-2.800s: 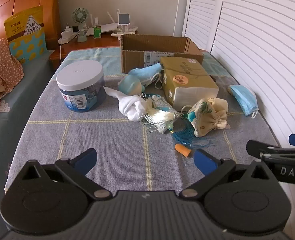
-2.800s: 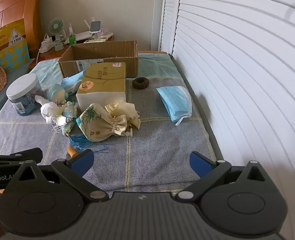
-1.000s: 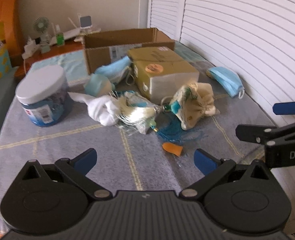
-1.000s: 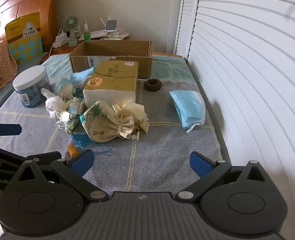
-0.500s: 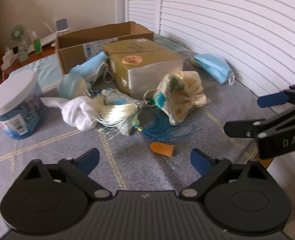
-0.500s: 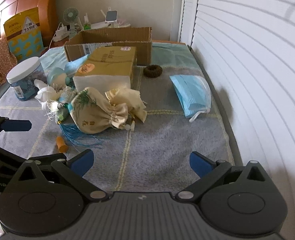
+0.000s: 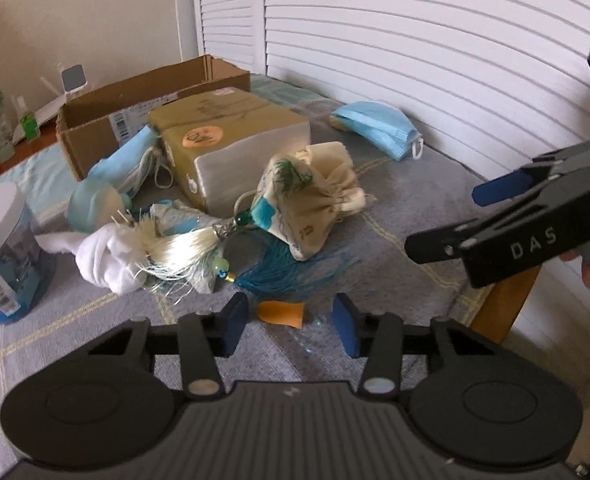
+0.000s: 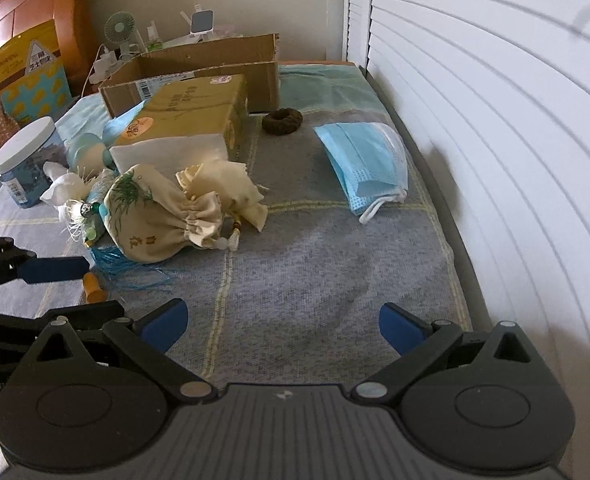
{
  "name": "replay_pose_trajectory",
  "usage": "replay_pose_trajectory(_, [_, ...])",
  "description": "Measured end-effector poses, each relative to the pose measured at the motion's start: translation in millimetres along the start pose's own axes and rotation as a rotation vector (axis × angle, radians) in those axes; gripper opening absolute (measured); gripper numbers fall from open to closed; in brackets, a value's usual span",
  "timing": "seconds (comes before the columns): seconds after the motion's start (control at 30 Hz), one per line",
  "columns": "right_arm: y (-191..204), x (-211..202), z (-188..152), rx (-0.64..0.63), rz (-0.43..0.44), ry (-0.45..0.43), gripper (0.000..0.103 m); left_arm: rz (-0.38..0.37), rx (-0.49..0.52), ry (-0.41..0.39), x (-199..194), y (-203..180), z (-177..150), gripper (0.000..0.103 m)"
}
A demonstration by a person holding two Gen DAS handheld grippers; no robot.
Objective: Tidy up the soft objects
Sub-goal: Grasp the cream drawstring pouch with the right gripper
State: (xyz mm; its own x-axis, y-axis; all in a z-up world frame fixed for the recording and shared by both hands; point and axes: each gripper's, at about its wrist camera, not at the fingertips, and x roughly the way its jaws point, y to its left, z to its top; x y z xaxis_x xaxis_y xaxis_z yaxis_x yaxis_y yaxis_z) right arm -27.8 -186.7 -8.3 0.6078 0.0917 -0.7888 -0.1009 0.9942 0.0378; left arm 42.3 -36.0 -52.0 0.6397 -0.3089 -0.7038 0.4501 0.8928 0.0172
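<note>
Orange foam earplug lies near the bed's front edge, framed by the left tool, whose part-closed pads grip nothing. Right tool hangs released alongside, leaving room.

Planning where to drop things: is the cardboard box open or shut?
Open. The cardboard box has its top flaps up, with no lid; its contents cannot be seen.

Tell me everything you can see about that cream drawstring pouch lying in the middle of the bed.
The cream drawstring pouch looks like soft cotton, printed with green leaves and a few dark characters. It lies on its side on the grey blanket, plump at one end, its neck gathered tight, with small beads at the cord ends. A second, flatter cream cloth bag lies against its neck. The blue tassel spreads beside its base, and the tissue box sits just behind. Neither hand-held gripper touches it.
</note>
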Motion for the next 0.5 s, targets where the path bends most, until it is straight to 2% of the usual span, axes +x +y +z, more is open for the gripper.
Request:
replay_pose_trajectory(0.3, [0,-1,1,-0.005,-0.008,0.004,0.103,-0.027,0.006,0.006,-3,0,-1,0.024])
replay_pose_trajectory(0.5, [4,-5,3,-0.017,-0.011,-0.004,0.103,-0.019,-0.016,0.008,-14,5,-5,0.024])
